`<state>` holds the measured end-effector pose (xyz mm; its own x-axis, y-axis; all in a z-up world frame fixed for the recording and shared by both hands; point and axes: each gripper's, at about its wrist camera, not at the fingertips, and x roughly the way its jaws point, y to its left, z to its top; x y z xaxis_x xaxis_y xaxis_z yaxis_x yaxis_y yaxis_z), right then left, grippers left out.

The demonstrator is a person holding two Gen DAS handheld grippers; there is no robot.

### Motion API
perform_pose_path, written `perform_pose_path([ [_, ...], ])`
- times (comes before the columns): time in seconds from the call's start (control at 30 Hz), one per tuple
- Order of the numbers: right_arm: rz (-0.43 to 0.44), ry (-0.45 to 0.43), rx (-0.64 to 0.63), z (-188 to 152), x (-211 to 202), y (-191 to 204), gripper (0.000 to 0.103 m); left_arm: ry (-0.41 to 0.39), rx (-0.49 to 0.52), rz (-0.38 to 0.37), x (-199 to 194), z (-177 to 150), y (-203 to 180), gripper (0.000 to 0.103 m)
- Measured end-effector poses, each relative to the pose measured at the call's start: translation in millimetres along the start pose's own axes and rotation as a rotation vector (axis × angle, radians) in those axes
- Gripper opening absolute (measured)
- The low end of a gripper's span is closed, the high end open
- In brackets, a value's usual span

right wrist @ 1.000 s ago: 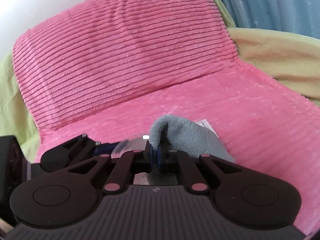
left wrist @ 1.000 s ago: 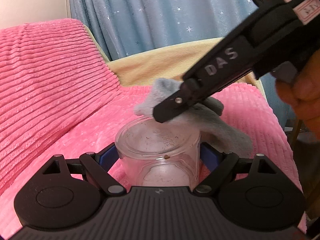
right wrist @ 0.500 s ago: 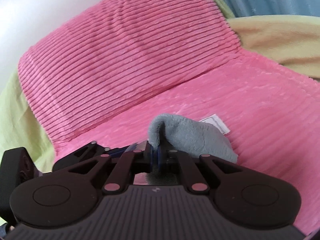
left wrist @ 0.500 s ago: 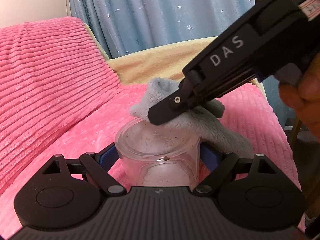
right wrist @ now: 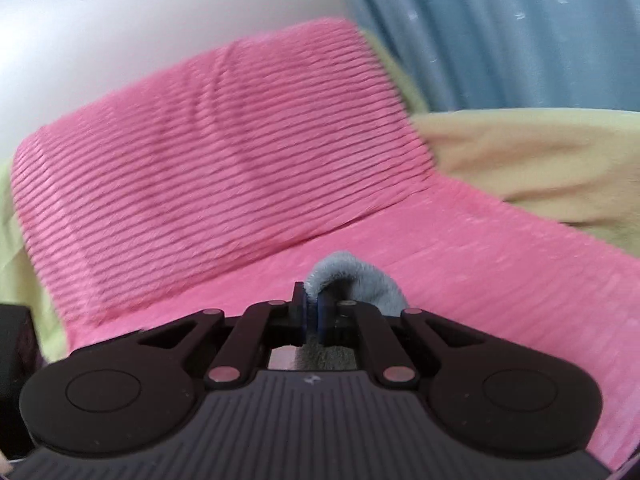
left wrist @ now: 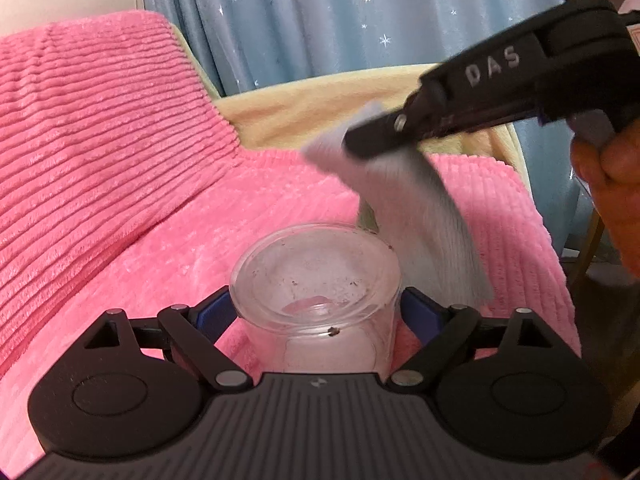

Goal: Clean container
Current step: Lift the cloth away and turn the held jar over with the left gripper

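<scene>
Holding: my left gripper has its blue pads clamped on both sides of the clear container, upright at the near edge of the pink blanket.
Container: specks on rim and inner wall; I judge it rigid, light, slick, so a side grip below the rim suits.
Cloth: grey cloth, soft and limp, hangs blurred just beyond the far right rim.
Right gripper: fingers pinched together on the cloth fold.
Beyond: blue curtain.
</scene>
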<state>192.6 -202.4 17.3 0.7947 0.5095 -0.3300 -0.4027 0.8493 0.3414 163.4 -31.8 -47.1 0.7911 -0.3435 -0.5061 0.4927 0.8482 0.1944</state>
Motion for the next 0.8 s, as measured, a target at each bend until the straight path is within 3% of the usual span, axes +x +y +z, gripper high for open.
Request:
perform_pose_path([
  [0.17, -0.048, 0.023, 0.062, -3.4, 5.3, -19.0, 0.003, 0.042, -0.006, -0.023, -1.3, 16.7, 4.6, 0.096],
  [0.3, -0.055, 0.031, 0.113, -4.5, 6.2, -31.6, 0.003, 0.137, -0.040, -0.048, 8.2, 32.3, 17.1, 0.096],
  [0.4, -0.060, 0.036, 0.137, -5.7, 6.8, -37.0, 0.003, 0.198, -0.012, -0.068, 15.5, 39.7, 19.8, 0.096],
  [0.53, -0.066, 0.037, 0.142, -6.3, 6.9, -36.8, 0.003, 0.253, 0.038, -0.090, 21.0, 48.8, 16.3, 0.088],
  [0.67, -0.078, 0.040, 0.157, -6.6, 7.5, -40.3, 0.003, 0.276, 0.080, -0.091, 26.0, 57.9, 9.5, 0.088],
  [0.8, -0.101, 0.018, 0.161, -5.4, 3.3, -48.9, 0.003, 0.230, 0.082, -0.075, 35.4, 72.6, 11.4, 0.088],
])
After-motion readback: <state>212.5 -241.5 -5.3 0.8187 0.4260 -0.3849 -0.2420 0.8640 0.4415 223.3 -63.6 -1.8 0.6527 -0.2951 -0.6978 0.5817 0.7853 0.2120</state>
